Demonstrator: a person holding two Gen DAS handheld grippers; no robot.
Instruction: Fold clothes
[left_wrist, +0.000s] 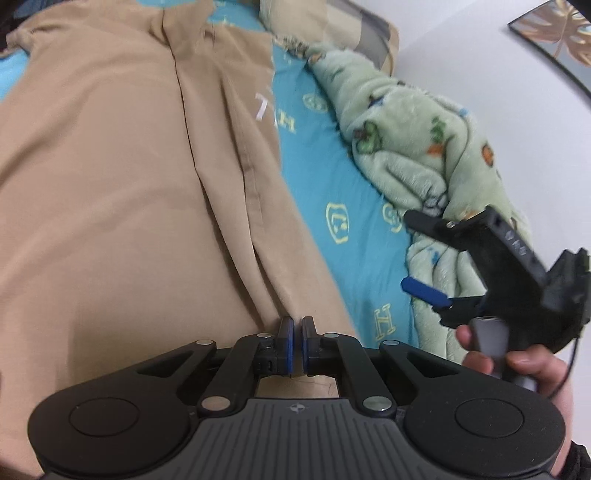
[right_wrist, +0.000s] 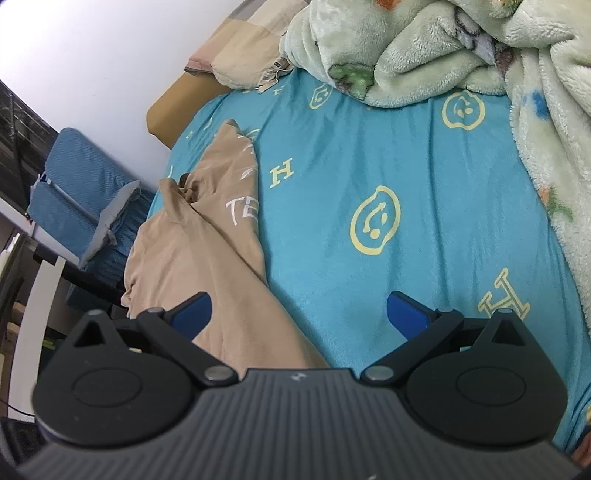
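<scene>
a: looking at where you are now — left tongs clenched on the near edge of the tan garment, pads nearly together w/ cloth pinched between. right tongs released, spread wide, gripping nothing.

b: where's the garment vs my right?

a: it's spread on the bed, on the teal sheet. from the right wrist cam it lies to the left of your open tongs, its edge passing under the left finger; the right finger hangs over bare sheet. long axis runs away from you, near edge by the tongs, far end w/ white lettering up toward the pillow.

b: so which hand's closer?

a: left, obv — it's already on the cloth. right one hovers off the garment's right side, near the green fleece blanket, well apart from the pinched spot.

b: next?

a: imo the fold turns on that: your right needs to shift left onto the same near edge, beside the left, before you lift along the long axis. can't tell what kind of garment it is.
</scene>
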